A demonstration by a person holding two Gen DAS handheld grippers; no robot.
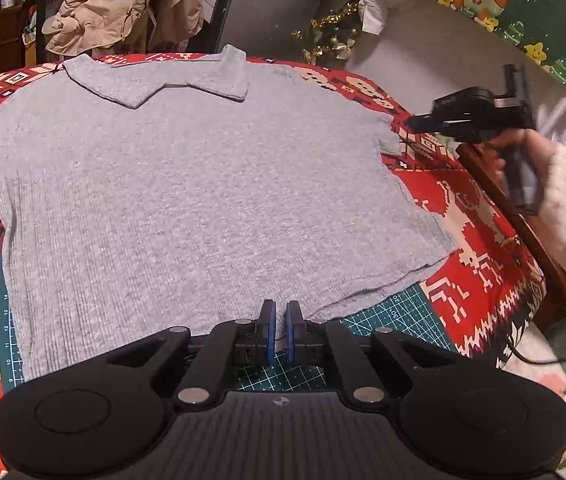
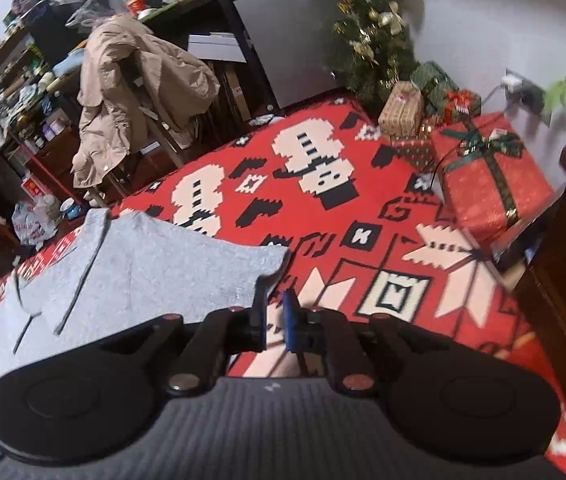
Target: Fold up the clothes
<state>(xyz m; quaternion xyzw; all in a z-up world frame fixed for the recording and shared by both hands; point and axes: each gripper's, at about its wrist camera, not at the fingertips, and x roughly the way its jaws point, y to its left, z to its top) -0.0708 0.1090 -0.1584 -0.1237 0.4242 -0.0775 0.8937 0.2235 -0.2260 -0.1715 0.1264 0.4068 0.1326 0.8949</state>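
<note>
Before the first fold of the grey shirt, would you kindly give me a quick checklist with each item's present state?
1. Grey shirt spread flat, collar away: ok.
2. Right sleeve laid out, unfolded: ok.
3. Left claw at the bottom hem, nearly shut: ok; whether it pinches fabric: cannot tell.
4. Right claw beside the sleeve edge, nothing visibly between its pads: not ok.
5. Red patterned cloth bare beside the shirt: ok.

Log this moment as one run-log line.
stage: pre-fold | grey polo shirt: flat on red cloth | left gripper: shut at hem | right gripper: by sleeve, empty
</note>
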